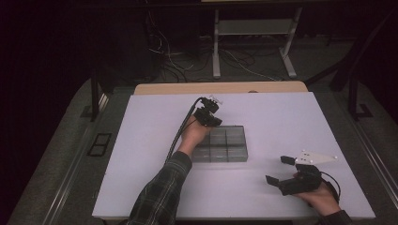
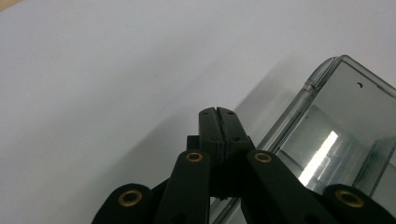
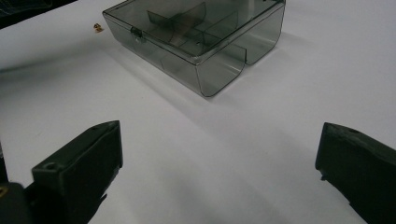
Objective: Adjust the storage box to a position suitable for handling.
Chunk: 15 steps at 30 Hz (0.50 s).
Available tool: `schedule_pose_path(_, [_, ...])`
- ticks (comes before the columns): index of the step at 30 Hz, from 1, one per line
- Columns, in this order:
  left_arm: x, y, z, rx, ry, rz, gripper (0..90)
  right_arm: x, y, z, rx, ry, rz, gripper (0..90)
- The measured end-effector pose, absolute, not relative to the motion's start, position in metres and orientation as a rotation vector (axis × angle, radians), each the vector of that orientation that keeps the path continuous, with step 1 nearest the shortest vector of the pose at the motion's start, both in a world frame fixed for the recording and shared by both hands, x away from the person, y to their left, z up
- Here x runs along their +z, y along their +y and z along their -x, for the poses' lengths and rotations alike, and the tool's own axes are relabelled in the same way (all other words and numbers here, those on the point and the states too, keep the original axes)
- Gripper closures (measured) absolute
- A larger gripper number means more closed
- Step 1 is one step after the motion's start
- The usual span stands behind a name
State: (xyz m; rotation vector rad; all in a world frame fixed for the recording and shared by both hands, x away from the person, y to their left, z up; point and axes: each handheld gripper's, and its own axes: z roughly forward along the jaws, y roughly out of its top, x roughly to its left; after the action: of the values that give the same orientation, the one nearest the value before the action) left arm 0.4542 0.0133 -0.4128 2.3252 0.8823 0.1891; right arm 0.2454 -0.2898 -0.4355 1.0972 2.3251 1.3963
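my right gripper (image 1: 279,169) rests low on the near right of the white table (image 1: 291,117), in my right hand (image 1: 324,197), its jaws spread wide with nothing between them. beyond them, in the right gripper view, the clear smoky compartment box (image 3: 201,42) sits closed on the table, well apart, a small brass piece (image 3: 98,28) lying on the table just past its far corner. farther in, my left gripper (image 1: 211,119) hangs at the box's far left corner, jaws pressed together on nothing; in the left gripper view they sit just beside the box's rounded corner (image 2: 322,79).
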Motion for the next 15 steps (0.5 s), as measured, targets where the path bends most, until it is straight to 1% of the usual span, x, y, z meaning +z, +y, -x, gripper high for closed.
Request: schedule_pose_path(15, [-0.412,0.015,-0.437,0.157,0.833,-2.342,88.5,-0.436,-0.289,-0.246,1.392,2.328,-1.099,0.6])
